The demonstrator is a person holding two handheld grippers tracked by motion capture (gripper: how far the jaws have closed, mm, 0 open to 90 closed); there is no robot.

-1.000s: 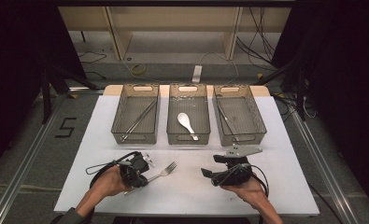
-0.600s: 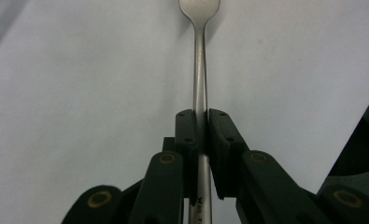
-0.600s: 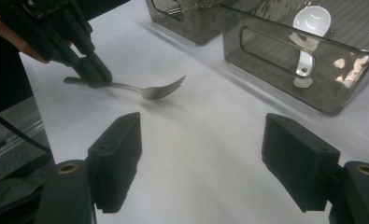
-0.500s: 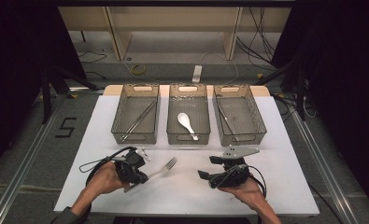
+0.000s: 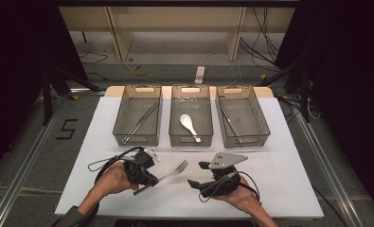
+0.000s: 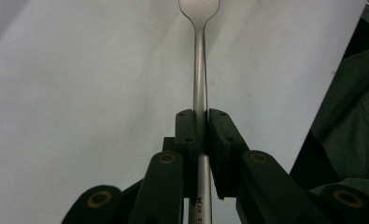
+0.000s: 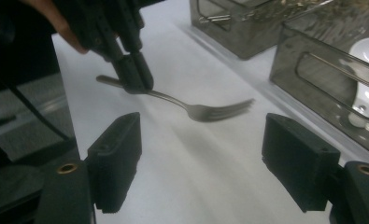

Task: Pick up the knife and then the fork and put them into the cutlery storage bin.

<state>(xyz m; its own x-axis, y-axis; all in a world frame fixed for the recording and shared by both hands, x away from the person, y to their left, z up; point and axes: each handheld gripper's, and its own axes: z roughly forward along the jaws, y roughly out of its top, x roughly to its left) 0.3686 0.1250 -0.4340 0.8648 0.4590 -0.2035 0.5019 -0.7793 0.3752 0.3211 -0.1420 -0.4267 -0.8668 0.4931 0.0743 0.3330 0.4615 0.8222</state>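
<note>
A metal fork (image 5: 174, 170) is held low over the white table, tines toward the trays. My left gripper (image 5: 148, 179) is shut on its handle; in the left gripper view the pads (image 6: 219, 140) clamp the handle and the fork (image 6: 200, 56) runs straight ahead. To its right, my right gripper (image 5: 198, 174) lies on its side with its jaws open, pointing left at the fork. In the right gripper view the fork (image 7: 205, 111) hangs beyond my open right gripper (image 7: 203, 156), nothing between its pads, and the left gripper (image 7: 135, 74) grips the handle.
Three clear trays stand in a row at the back: the left tray (image 5: 120, 118) holds long metal utensils, the middle tray (image 5: 174, 118) a white spoon (image 5: 189, 125), the right tray (image 5: 262, 118) a thin metal piece. The table's front edge (image 5: 175, 215) is near both hands.
My right gripper has slid left, closer to the fork's tines. The left gripper keeps its hold on the fork and has barely moved.
</note>
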